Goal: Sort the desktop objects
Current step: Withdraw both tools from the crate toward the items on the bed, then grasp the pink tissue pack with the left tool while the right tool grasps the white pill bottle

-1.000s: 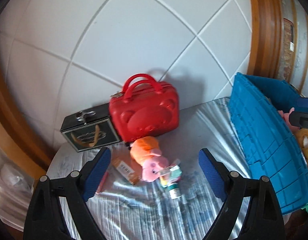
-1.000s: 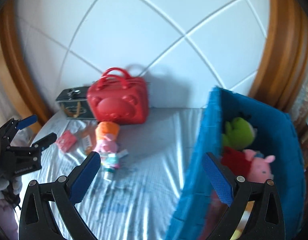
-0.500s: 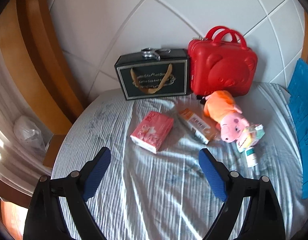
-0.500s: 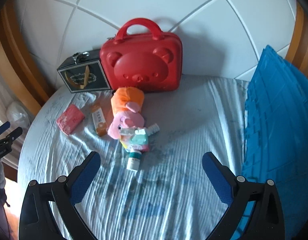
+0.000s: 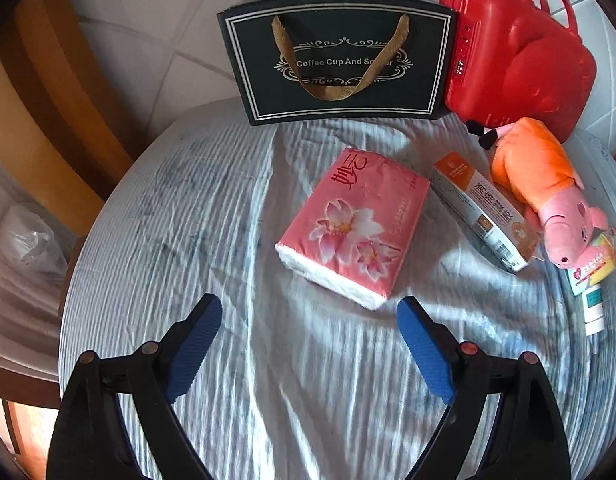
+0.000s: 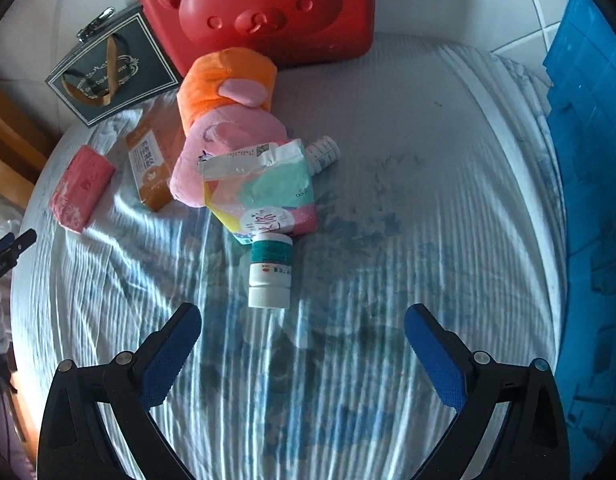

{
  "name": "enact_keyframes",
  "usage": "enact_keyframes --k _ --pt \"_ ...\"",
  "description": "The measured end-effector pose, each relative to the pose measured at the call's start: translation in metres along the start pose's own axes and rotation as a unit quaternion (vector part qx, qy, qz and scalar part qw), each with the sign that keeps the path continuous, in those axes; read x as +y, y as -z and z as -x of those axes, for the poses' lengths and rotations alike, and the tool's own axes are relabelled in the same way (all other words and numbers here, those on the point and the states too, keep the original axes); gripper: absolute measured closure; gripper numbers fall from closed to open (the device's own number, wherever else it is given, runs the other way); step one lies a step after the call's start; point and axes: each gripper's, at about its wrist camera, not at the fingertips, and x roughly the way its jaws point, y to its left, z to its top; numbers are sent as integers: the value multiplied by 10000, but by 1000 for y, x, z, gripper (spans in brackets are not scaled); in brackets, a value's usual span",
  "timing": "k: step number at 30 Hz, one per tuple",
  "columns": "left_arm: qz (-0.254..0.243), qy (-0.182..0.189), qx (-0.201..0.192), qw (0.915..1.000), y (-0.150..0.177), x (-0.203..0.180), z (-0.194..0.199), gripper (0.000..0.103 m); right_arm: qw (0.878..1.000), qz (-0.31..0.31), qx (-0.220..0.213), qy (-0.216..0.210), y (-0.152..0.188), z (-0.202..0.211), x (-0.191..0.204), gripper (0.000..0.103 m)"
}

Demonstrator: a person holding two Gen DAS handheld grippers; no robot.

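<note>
Clearly no container shows its inside: the red bear-faced case (image 6: 264, 8) stands shut against the tiled wall, the black gift bag (image 5: 339, 60) stands upright beside it with a metal clip on top, and only the outer wall of the blue bin (image 6: 587, 160) appears at the right edge. On the cloth-covered desk (image 5: 188, 240) lie a pink tissue pack (image 5: 353, 228), an orange-and-white box (image 5: 481, 210) just beside it, and a pig plush (image 6: 224, 120) partly over a colourful pouch (image 6: 268, 196), with a small white bottle (image 6: 270, 272) touching the pouch's near edge. The left gripper (image 5: 309, 320) tilts down just short of the tissue pack, jaws wide and empty. The right gripper (image 6: 304, 324) points steeply down just short of the bottle, jaws likewise wide, nothing between them.
</note>
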Motion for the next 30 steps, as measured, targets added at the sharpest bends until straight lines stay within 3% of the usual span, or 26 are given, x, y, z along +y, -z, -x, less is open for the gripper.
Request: enact_keyframes --k 6,9,12,13,16,21,22,24,28,29,30 --pt "-433 128 106 9989 -39 -16 -48 13 9994 -178 282 44 -7 -32 5 0" --pt "-510 363 107 9980 -54 -25 -63 4 9990 -206 384 39 -8 -43 8 0" --pt "-636 522 202 9964 -62 -37 -74 3 9987 -226 453 93 -8 -50 10 0" --pt "-753 439 319 9957 -60 -44 -80 3 9985 -231 477 105 -8 -53 10 0" --pt "-1319 -289 404 9900 -48 -61 -97 3 9982 -208 526 187 -7 -58 13 0" --pt "-772 -386 471 9952 -29 -38 -95 10 9981 -160 508 304 -6 -59 14 1" --pt "-734 -512 481 9948 -24 -33 -93 11 9981 -135 496 339 -6 -59 15 4" --pt "-679 -631 492 9945 -18 -24 -91 11 9978 -63 484 441 -6 -58 17 26" --pt "-481 -726 586 9945 -3 -3 -83 14 9977 89 544 392 -1 -60 24 48" --pt "-436 -749 607 9944 1 1 -80 14 9975 155 543 415 1 -60 26 65" --pt "-393 -709 619 9948 5 4 -77 14 9973 208 517 474 3 -60 28 69"
